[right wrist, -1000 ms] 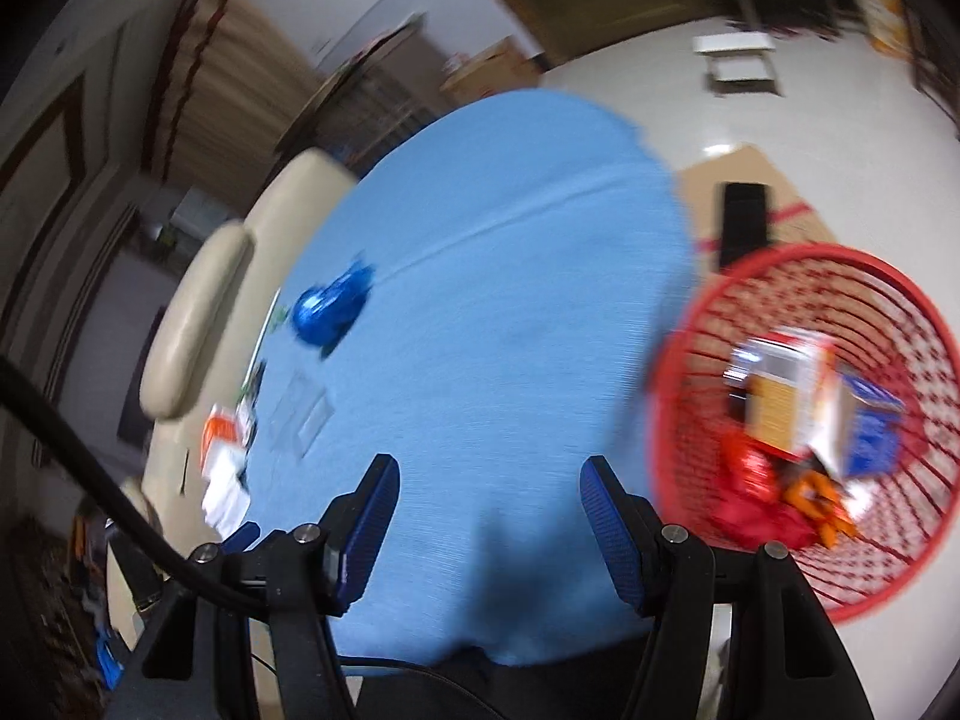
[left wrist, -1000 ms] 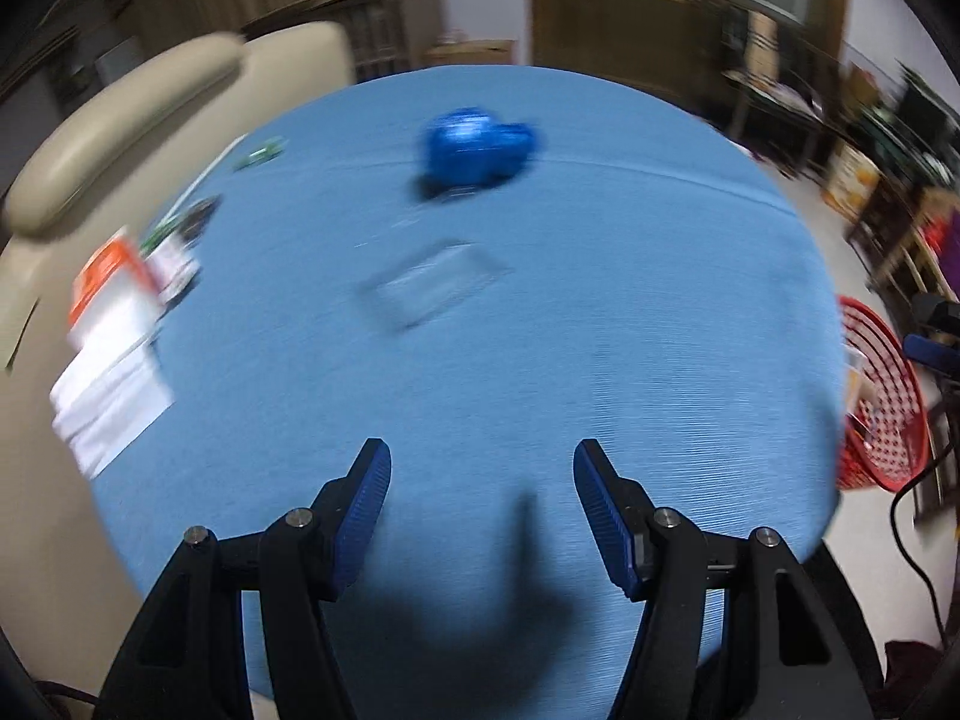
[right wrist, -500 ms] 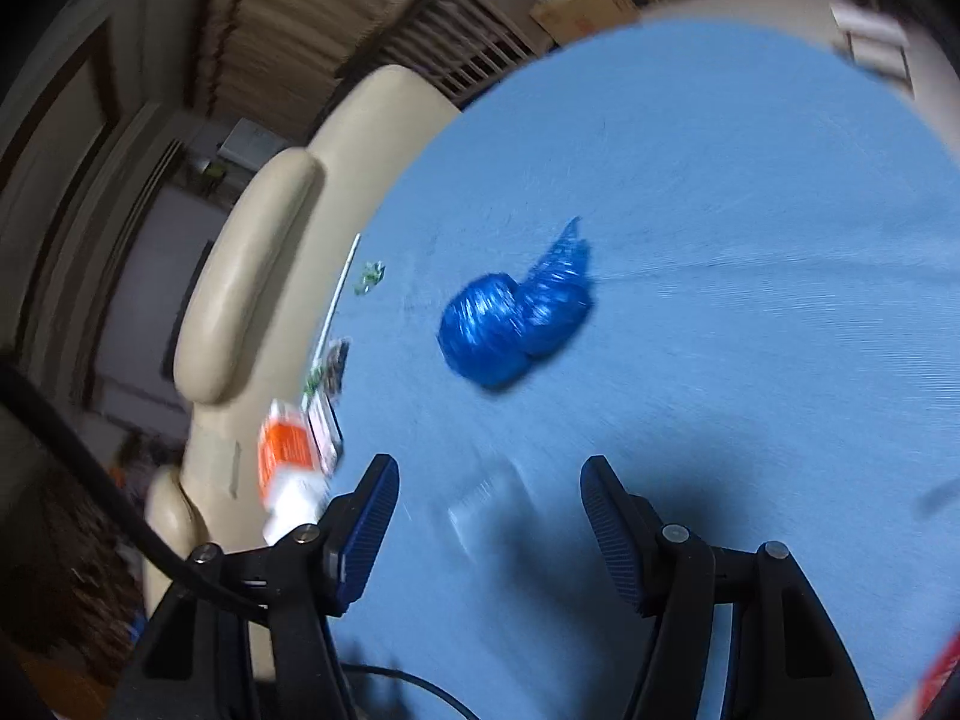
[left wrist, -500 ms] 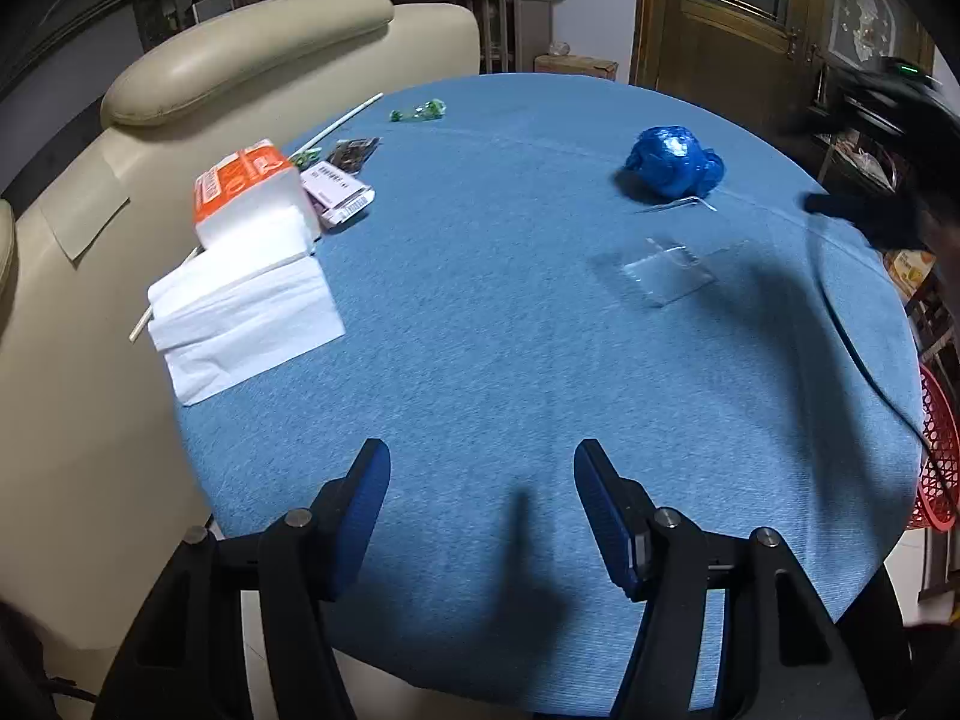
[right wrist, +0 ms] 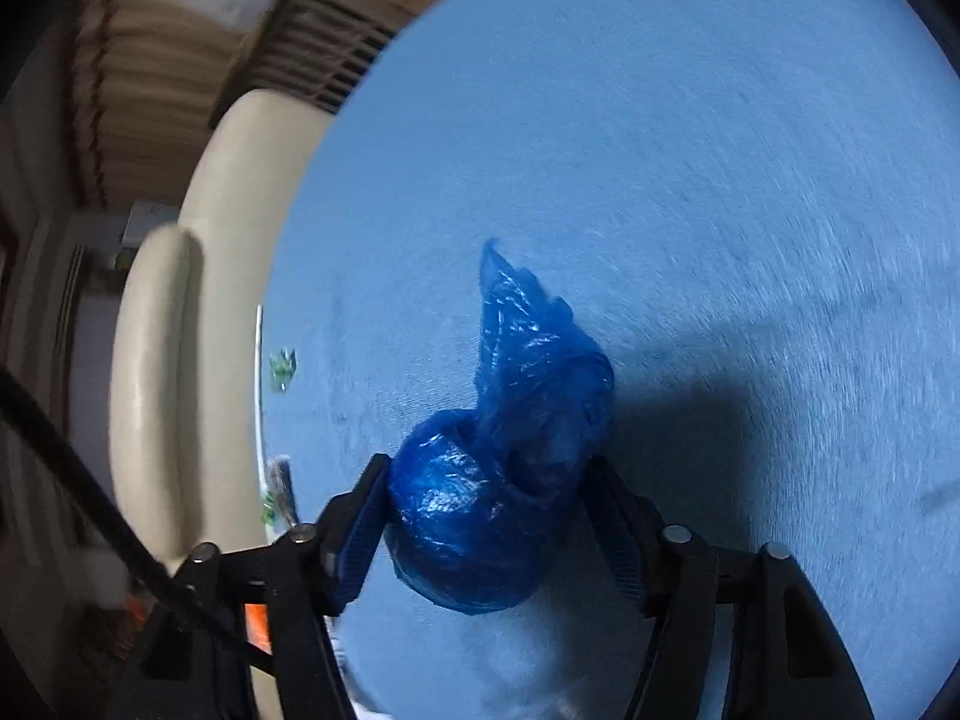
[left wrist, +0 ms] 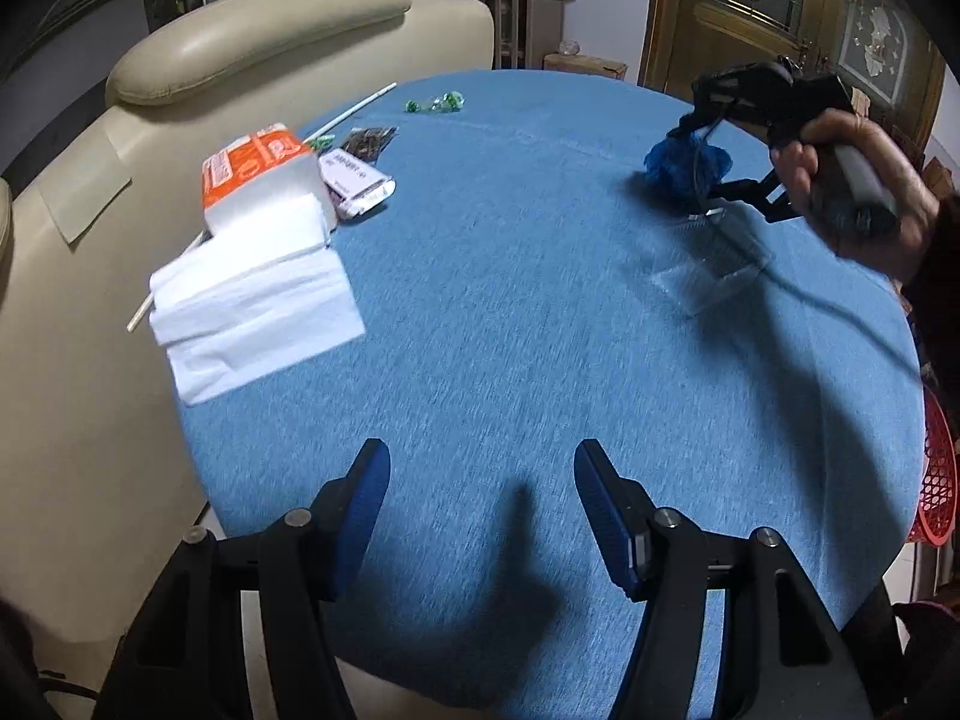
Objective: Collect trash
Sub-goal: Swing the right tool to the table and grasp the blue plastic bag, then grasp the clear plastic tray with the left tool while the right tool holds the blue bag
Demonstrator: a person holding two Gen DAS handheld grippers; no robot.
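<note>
A crumpled blue plastic bag lies on the round table with its blue cloth. My right gripper is down around it. Its jaws are closing and both pads touch the bag's sides. From the left wrist view, a hand holds that right gripper at the far right, over the same bag. My left gripper hangs open over the near table edge with nothing between its fingers. A clear plastic wrapper lies flat just in front of the bag.
At the left are an orange-and-white tissue pack, loose white napkins, a small packet, a dark wrapper, a thin stick and a green candy wrapper. A cream chair stands behind. A red basket stands off the right edge.
My right gripper swung from beside the red basket across the table to the blue bag and narrowed its jaws onto it. The left view shifted left, then held still.
</note>
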